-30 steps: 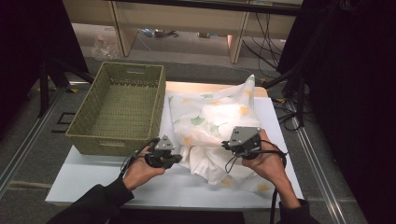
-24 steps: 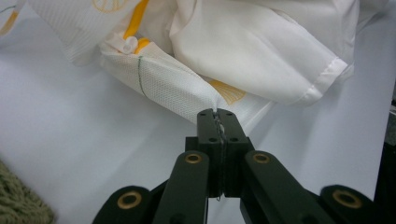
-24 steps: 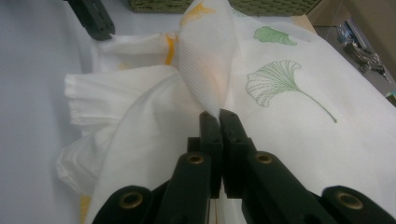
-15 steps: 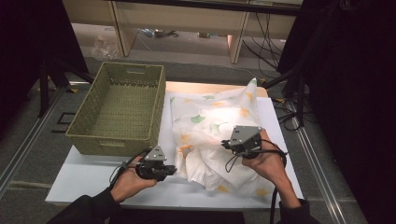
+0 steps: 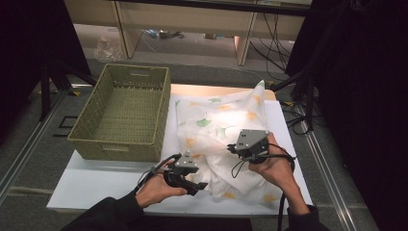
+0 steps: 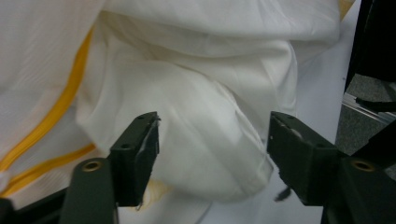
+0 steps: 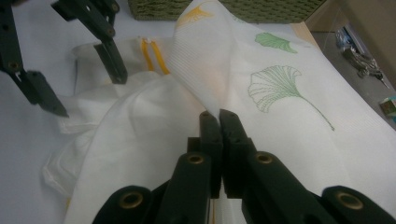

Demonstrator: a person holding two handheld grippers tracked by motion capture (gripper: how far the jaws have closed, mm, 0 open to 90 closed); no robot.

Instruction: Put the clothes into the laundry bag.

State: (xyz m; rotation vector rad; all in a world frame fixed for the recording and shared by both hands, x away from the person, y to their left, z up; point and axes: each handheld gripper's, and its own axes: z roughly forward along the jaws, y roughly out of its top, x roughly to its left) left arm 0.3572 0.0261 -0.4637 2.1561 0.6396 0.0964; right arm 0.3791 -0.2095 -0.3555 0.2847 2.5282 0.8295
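A white cloth (image 5: 216, 120) printed with green and yellow ginkgo leaves lies crumpled on the white table (image 5: 96, 185). At its near left edge, my left gripper (image 5: 195, 184) lies level. Its jaws have just been opening and now stand wide around a rounded fold of the cloth (image 6: 205, 140) without pressing it; I am calling the left gripper (image 6: 212, 135) open. My right gripper (image 5: 242, 151) is over the cloth's near middle. The right gripper (image 7: 218, 114) is shut on a raised fold of the cloth (image 7: 280, 93). The left gripper (image 7: 88, 93) also appears there, jaws apart.
An empty green wicker basket (image 5: 122, 113) stands at the table's left half, against the cloth's left side. Cables and dark stands (image 5: 298, 96) lie off the right edge. Bare tabletop stretches in front of the basket.
My left hand drew back toward the near edge, then slid right to the cloth's near fold, and its jaws opened. The right gripper stayed put, still shut on the cloth.
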